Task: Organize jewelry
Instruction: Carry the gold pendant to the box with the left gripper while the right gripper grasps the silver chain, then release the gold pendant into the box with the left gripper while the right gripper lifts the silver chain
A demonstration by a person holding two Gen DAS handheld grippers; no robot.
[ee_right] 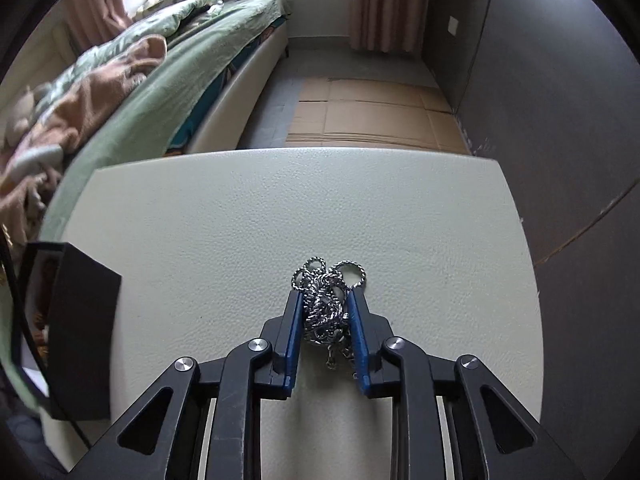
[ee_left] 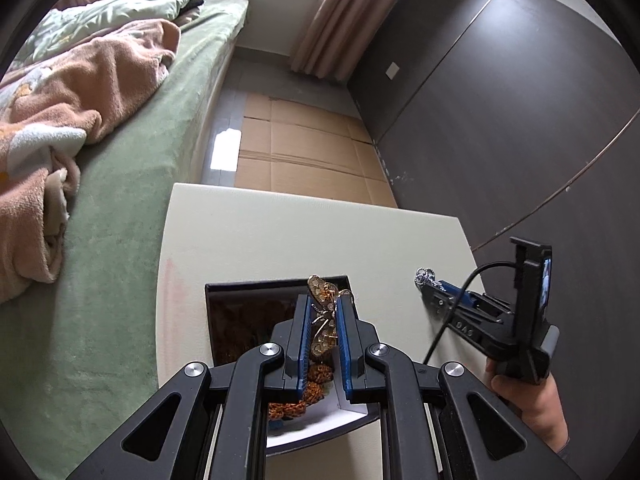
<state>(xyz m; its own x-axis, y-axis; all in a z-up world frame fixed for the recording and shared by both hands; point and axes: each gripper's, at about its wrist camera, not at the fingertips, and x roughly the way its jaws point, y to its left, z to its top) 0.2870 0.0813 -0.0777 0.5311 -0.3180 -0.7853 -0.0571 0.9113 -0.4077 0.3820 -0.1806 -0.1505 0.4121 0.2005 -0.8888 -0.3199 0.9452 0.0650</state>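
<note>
A gold butterfly brooch [ee_left: 320, 290] is pinched between the blue pads of my left gripper [ee_left: 323, 300], which is shut on it. It hangs over an open black jewelry box [ee_left: 276, 283] on the pale table [ee_left: 280, 240]; brown beaded jewelry [ee_left: 318, 376] lies inside the box. A bunched silver chain [ee_right: 324, 316] rests on the table [ee_right: 240, 220] with my right gripper [ee_right: 325, 294] shut on it, pads pressing both sides. In the left wrist view the right gripper [ee_left: 434, 294] touches down to the right of the box, the chain [ee_left: 423, 276] showing at its tip.
The black box [ee_right: 84, 320] stands at the table's left side. A person's hand [ee_left: 532, 396] holds the right gripper's handle. A bed with green sheet [ee_left: 120, 200] borders the table on the left, a dark wall [ee_left: 520, 120] on the right, cardboard [ee_left: 308, 152] on the floor beyond.
</note>
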